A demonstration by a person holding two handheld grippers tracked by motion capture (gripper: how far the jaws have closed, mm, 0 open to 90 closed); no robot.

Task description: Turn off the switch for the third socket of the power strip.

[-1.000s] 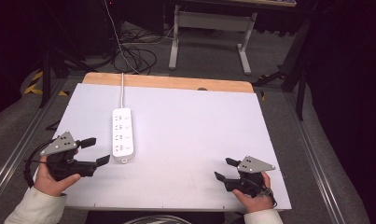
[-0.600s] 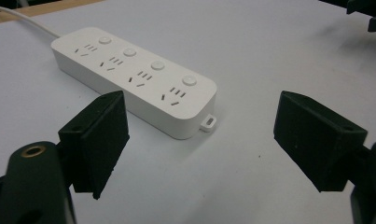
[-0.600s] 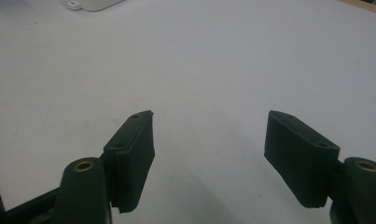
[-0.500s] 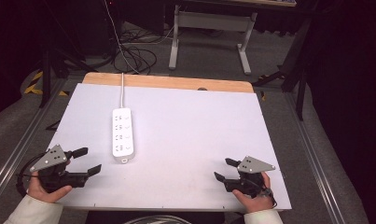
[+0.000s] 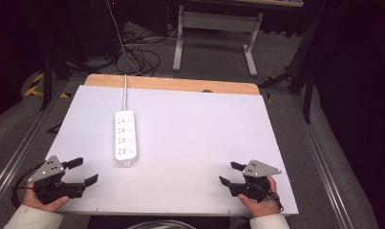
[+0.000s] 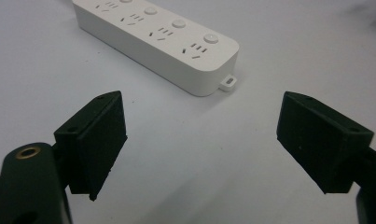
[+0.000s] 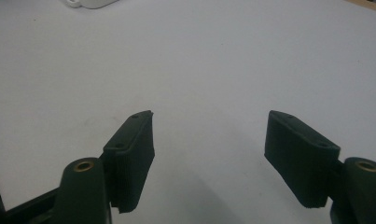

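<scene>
A white power strip (image 5: 125, 137) (image 6: 160, 39) lies lengthwise on the white table top (image 5: 190, 129), left of centre, with its cord running off the far edge. My left gripper (image 5: 84, 171) (image 6: 202, 140) rests at the front left corner, open, nothing between its jaws, with the strip's near end just ahead of it. At the front right corner my right gripper (image 5: 230, 173) (image 7: 209, 154) is open and holds nothing. The strip's near corner (image 7: 85, 3) peeks in at the top left of the right gripper view.
A wooden strip (image 5: 171, 84) borders the table's far edge. Beyond it are cables on the floor (image 5: 137, 52) and a white desk frame (image 5: 214, 36). Metal rails (image 5: 18, 152) run along both sides of the table.
My left gripper has drawn back toward the front left corner, away from the power strip. The right gripper has stayed where it was.
</scene>
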